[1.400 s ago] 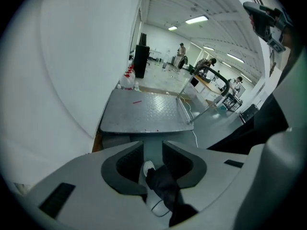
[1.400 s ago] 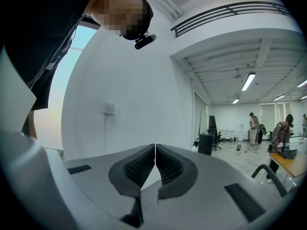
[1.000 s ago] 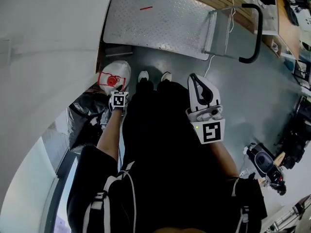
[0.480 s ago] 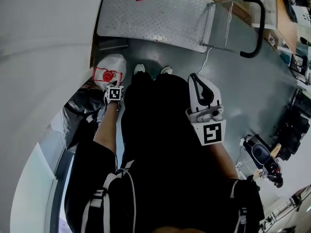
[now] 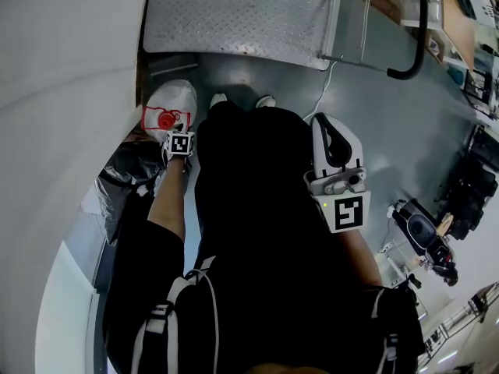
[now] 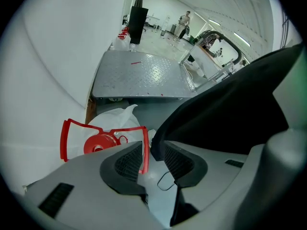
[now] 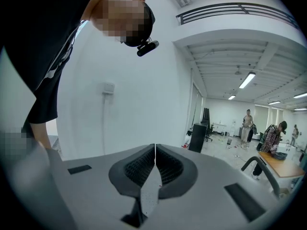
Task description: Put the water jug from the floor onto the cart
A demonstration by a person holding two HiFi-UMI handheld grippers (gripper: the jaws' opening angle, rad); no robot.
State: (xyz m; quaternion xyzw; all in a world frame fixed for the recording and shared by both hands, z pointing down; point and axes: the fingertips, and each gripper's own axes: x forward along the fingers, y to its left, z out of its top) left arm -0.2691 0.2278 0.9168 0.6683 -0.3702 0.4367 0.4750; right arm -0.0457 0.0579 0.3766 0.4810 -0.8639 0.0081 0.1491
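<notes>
Left hand-held gripper (image 6: pixel 152 152) part-open, water jug (image 6: pixel 115 121) handle in gap; right hand-held gripper (image 7: pixel 155 153) closed, empty.

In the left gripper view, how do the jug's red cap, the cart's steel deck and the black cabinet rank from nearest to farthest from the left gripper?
1. Red cap, just beyond the jaws, to the left.
2. Steel deck, ahead, past the jug.
3. Black cabinet, far down the hall.
</notes>
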